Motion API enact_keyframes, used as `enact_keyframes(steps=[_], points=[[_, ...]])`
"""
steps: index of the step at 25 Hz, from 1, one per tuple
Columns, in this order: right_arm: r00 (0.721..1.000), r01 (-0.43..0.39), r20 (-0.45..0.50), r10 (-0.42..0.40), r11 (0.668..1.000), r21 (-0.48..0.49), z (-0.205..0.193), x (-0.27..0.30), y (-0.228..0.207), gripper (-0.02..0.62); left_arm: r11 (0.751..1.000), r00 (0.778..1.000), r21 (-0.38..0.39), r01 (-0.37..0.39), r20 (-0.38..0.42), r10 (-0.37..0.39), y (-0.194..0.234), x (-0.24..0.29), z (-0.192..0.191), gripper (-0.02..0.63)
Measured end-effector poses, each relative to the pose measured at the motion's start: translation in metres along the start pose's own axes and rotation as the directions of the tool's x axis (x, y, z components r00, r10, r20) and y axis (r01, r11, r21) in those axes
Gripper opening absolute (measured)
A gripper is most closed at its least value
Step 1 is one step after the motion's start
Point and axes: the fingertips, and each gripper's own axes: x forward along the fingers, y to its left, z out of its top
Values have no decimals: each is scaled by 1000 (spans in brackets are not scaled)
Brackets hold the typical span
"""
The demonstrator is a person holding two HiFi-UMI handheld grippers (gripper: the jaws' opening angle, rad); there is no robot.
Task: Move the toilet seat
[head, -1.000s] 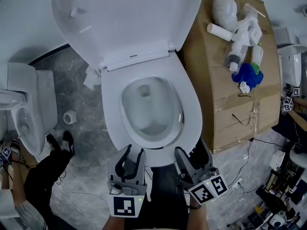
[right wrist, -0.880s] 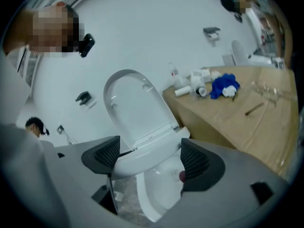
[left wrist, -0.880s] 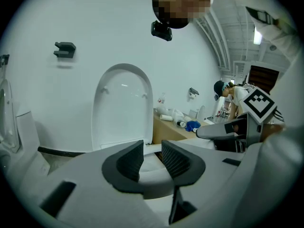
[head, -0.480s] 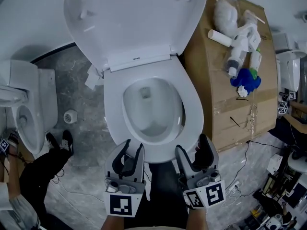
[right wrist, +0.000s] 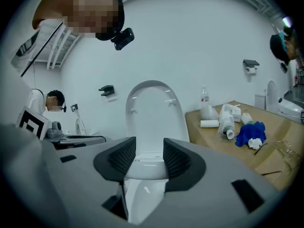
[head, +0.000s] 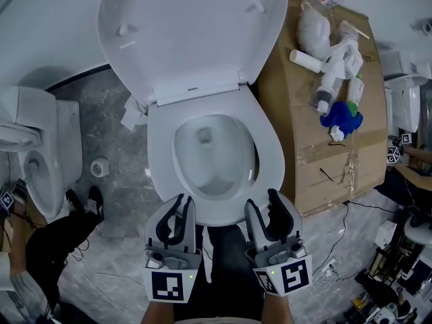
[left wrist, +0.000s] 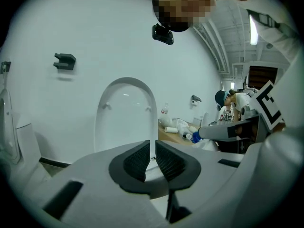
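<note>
The white toilet stands in the middle of the head view with its lid [head: 189,25] raised against the wall. Its seat ring [head: 268,140] lies flat around the bowl. Both grippers hover just in front of the seat's front rim, touching nothing. My left gripper [head: 184,202] is closing, with only a thin slit between its pads and nothing in it. My right gripper [head: 262,200] is closing too, its jaws still well apart and empty. The lid [left wrist: 126,113] shows beyond the left gripper [left wrist: 153,151]. It also shows as the lid [right wrist: 152,113] beyond the right gripper [right wrist: 149,151].
A cardboard box [head: 304,154] stands tight against the toilet's right side, with white bottles [head: 334,66] and a blue cloth [head: 343,117] on top. A second toilet [head: 34,160] stands at the left, with a paper roll [head: 99,167] and a person's shoes [head: 84,201] on the floor. Cables lie at the lower right.
Both pairs of jaws have narrowed, the right one from wide open. The grippers have drifted slightly left and lower in the head view and still hold nothing.
</note>
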Motion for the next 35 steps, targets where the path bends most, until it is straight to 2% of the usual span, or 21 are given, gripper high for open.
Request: enact_keyframes(steps=[7, 35], points=[[1000, -7, 18, 8, 998, -56, 17, 8, 3, 155, 1000, 1000, 18, -12, 14, 12, 7, 6, 15, 11], [997, -8, 79, 17, 994, -109, 77, 47, -2, 49, 999, 997, 5, -32, 64, 31, 35, 30, 67, 9]])
